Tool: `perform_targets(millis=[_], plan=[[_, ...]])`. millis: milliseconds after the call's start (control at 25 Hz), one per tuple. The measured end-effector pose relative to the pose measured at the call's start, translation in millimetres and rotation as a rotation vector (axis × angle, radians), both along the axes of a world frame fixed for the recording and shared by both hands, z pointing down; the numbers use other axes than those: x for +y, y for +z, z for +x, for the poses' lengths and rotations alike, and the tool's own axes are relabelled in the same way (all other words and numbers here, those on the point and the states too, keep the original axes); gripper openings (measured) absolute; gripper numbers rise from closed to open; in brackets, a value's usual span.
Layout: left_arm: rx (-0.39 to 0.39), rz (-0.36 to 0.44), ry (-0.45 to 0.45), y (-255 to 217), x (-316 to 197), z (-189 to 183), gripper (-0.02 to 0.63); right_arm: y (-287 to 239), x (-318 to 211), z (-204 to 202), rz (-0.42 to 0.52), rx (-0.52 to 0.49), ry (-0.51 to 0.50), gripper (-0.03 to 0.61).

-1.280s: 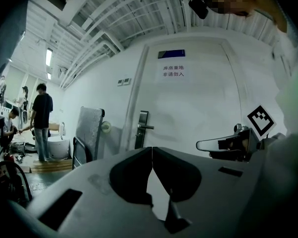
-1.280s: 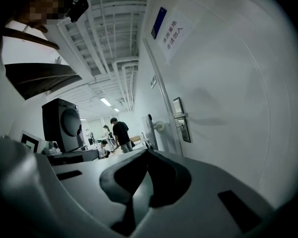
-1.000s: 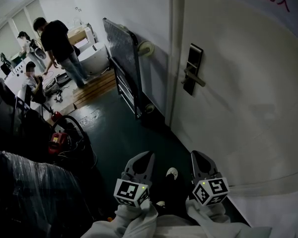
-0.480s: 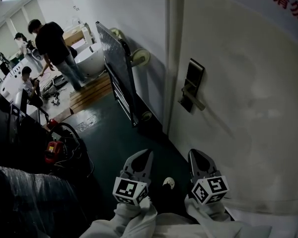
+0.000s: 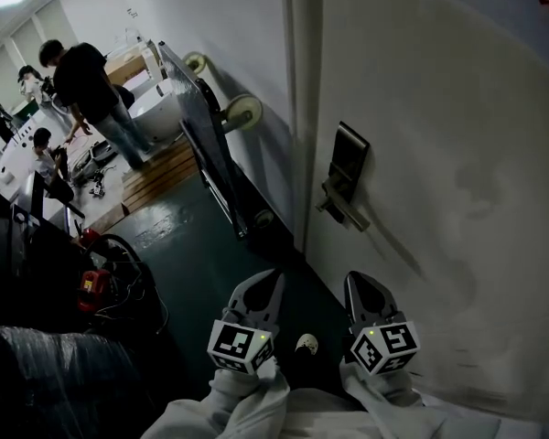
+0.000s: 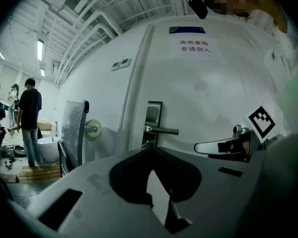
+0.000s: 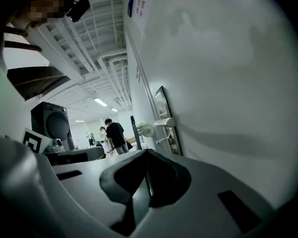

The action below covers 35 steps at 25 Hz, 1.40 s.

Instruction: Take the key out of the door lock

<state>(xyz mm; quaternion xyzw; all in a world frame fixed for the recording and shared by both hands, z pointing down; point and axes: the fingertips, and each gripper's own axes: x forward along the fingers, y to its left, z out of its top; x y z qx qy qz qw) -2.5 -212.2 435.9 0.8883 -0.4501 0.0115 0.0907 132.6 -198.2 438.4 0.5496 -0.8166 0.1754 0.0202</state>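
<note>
Two tongs of smooth light-grey plastic, the left tongs [image 5: 271,280] and the right tongs [image 5: 357,282], each carry a cube of black-and-white square markers. Both are held low in front of a matt white door [image 5: 457,154].

Landmark: tall dark metal lock plate [image 5: 346,161] by the door's edge. It is rectangular and glossy, with a straight silver lever handle [image 5: 349,212] projecting from it. The slim metal key [image 7: 163,140] sticks out of the plate just under the lever and is too small to show detail. A white paper sign [image 6: 195,47] is fixed high above the plate.

Room: dark green floor [image 5: 201,245], slightly shiny, lies below and left of the plate. A flatbed trolley with an embossed diamond-plate deck [image 5: 197,122] stands on end against the white wall left of the plate, its pale round wheels facing out. Farther left are wooden planks [image 5: 160,167], a white tub [image 5: 151,108] and several people, one in a dark shirt [image 5: 82,76].

Left tongs: clenched, tips meeting, nothing between them, well below the plate.

Right tongs: clenched, empty, below the plate and near the door face, clear of the key and lever.
</note>
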Motion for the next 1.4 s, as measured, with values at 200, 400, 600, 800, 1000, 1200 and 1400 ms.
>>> perform_targets(millis=[200, 400, 600, 800, 1000, 1200, 1400], plan=[[0.014, -0.006, 0.006, -1.0, -17.0, 12.6, 0.014, -1.8, -15.1, 9.1, 0.01, 0.008, -0.01, 0.052], [0.023, -0.004, 0.023, -1.3, -26.8, 21.6, 0.014, -1.2, -21.2, 21.0, 0.01, 0.021, 0.012, 0.052], [0.098, -0.069, 0.057, 4.6, -40.5, 29.9, 0.014, -0.2, -23.7, 23.7, -0.004, 0.034, 0.029, 0.052], [0.202, -0.135, 0.103, 7.6, -61.3, 36.1, 0.014, -0.2, -24.5, 31.4, -0.011, 0.049, 0.091, 0.052], [0.204, -0.16, 0.196, 10.4, -78.6, 46.3, 0.014, 0.7, -28.3, 36.4, -0.024, 0.063, 0.19, 0.052], [0.212, -0.199, 0.296, 13.7, -93.2, 52.5, 0.015, 0.1, -31.3, 31.7, -0.041, 0.067, 0.273, 0.052], [0.247, -0.262, 0.373, 22.3, -104.7, 56.2, 0.015, 2.1, -33.8, 26.7, -0.062, 0.068, 0.338, 0.052]])
